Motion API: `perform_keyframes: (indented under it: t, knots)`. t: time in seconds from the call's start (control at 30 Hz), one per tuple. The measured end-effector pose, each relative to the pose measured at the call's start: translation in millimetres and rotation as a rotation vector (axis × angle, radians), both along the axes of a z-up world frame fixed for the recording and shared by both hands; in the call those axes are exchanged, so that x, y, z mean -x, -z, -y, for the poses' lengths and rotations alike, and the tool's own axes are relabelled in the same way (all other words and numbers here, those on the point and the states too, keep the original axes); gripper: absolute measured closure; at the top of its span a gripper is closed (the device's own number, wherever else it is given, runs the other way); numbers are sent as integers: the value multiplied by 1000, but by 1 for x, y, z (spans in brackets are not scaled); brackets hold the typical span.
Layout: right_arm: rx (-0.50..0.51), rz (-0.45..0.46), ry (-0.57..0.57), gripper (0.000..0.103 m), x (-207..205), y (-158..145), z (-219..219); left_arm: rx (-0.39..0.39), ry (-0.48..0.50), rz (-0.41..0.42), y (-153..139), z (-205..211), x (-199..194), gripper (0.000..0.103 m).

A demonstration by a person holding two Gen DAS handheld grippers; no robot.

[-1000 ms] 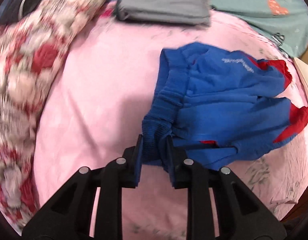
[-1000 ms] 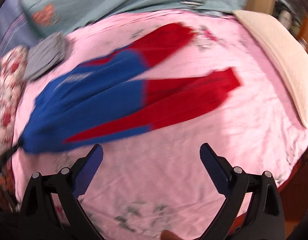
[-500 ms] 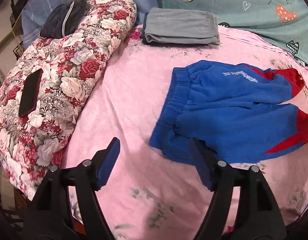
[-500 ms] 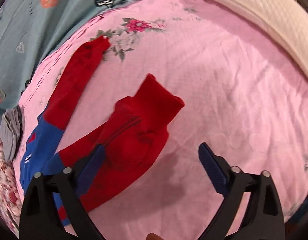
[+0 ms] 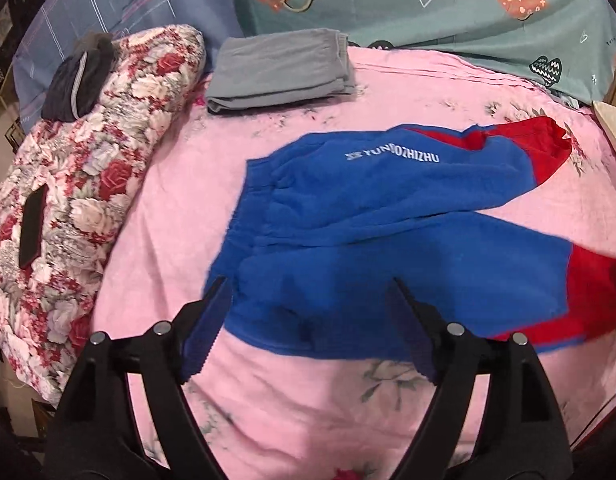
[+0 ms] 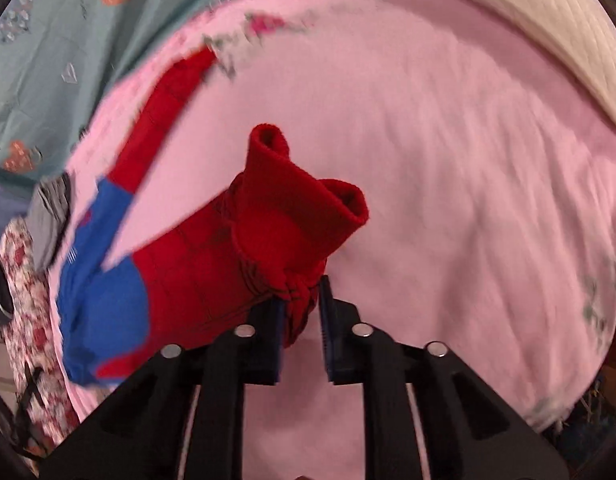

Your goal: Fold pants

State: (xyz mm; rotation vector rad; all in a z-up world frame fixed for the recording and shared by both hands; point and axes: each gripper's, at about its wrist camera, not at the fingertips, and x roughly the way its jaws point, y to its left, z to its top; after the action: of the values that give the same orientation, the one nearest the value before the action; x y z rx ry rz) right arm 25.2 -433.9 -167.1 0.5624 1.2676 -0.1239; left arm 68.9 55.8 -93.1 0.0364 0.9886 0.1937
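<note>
Releasing the waistband, the left gripper (image 5: 308,320) was opening empty above the pants (image 5: 388,232) while the right gripper (image 6: 301,320) was closing on a red cuff (image 6: 303,216), likely starting the leg fold.

Both tools look alike: the left gripper (image 5: 308,316) and right gripper (image 6: 299,320) are matte black plastic, each built of two angular arms with long triangular cut-outs. Round silver screws sit on each arm, two a side. The fingers (image 5: 205,332) end in dark blue pads (image 6: 332,332) with a ridged, saw-toothed inner face
</note>
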Motion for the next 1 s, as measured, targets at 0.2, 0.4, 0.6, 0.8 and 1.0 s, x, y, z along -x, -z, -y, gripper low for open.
perform_keyframes:
  t: [0.2, 0.4, 0.6, 0.8, 1.0]
  knots:
    - [79, 120, 49, 44, -9, -49, 23, -48, -33, 9, -2, 12, -18, 19]
    - [64, 331, -56, 44, -141, -77, -5, -29, -104, 43, -9, -3, -51, 19]
    - [-60, 240, 41, 44, -284, -11, -24, -27, -74, 33, -11, -14, -73, 16]
    - [-36, 199, 49, 87, -332, 14, -39, -45, -72, -4, 4, -42, -98, 15]
    - [20, 286, 171, 91, -261, -45, -3, -16, -48, -24, 32, -59, -145, 15]
